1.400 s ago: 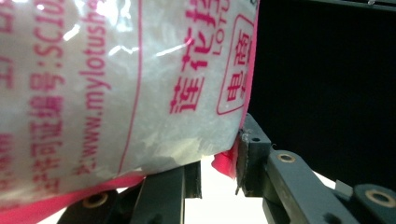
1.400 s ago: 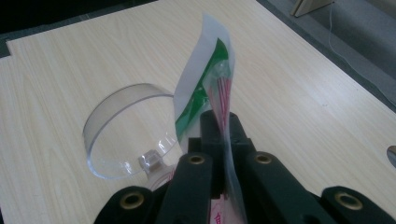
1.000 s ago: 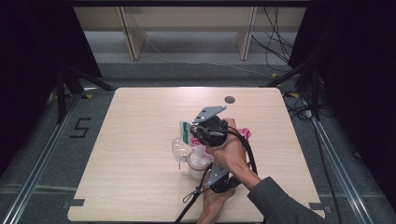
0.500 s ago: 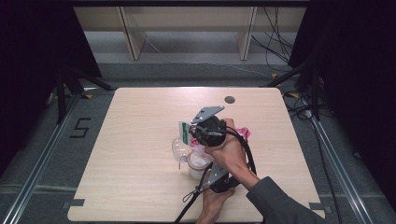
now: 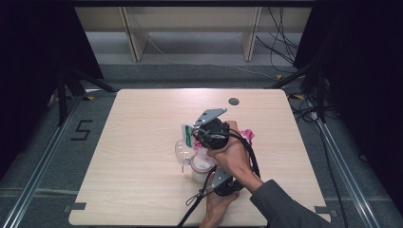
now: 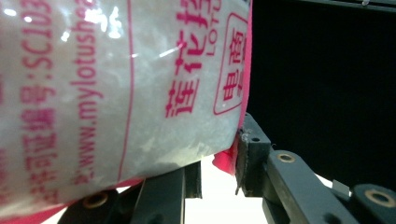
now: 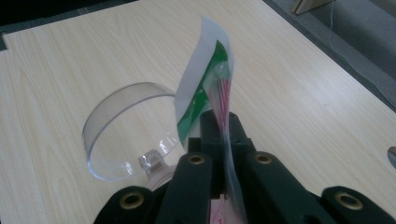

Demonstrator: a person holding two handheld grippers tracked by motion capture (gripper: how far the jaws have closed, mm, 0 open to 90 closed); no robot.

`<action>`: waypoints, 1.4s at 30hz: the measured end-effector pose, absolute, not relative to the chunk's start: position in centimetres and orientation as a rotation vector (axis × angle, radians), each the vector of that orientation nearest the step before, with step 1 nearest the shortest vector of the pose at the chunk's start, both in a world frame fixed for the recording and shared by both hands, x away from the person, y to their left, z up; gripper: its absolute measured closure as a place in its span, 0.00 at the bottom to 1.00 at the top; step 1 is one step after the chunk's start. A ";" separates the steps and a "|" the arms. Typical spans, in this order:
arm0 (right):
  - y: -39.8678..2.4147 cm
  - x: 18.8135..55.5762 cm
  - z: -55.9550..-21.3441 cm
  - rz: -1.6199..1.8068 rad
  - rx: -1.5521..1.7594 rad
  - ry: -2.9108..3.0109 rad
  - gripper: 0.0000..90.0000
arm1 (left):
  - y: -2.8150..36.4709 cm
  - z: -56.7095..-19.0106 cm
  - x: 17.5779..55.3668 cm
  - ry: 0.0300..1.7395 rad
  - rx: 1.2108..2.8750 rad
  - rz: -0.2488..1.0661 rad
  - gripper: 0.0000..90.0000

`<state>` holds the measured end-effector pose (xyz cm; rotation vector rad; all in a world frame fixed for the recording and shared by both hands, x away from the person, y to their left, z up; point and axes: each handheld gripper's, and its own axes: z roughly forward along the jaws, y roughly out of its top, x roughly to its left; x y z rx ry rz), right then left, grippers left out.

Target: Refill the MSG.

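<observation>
grippers numbered two, with one clear plastic bag of white grains printed in pink and one clear lidded container, all near the middle of the wooden table (image 5: 138, 156). the right gripper (image 7: 219, 123) was clenched on the bag's top edge (image 7: 205, 79), a white strip with a green band standing up between its jaws. the left gripper (image 6: 219, 168) was clamped on the bag (image 6: 116, 88) too, one pad pressing its pink seam while the bag's bulk bulged over the other jaw (that pad was hidden under it).

from above, the right gripper (image 5: 199, 135) and the person's hands covered most of the bag (image 5: 247, 135), and the left gripper (image 5: 223, 183) was largely hidden under the forearm, so its jaws could not be made out there. the container (image 5: 183, 152) sat just left of the hands, partly covered. the right gripper view showed its flipped-open round lid (image 7: 121, 126) clearly; the left gripper view gave the bag's pink lettering, unreadable from above.
</observation>
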<state>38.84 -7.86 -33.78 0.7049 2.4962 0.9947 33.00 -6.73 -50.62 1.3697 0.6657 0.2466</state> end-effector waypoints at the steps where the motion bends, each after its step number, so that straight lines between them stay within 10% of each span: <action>1: -7.9 38.8 -33.8 0.995 0.705 2.496 1.00 | -6.7 -50.6 33.0 0.666 1.370 0.247 0.83; 42: -7.6 38.9 -34.1 0.963 0.740 2.494 1.00 | -6.6 -50.6 32.8 0.682 1.377 0.219 0.83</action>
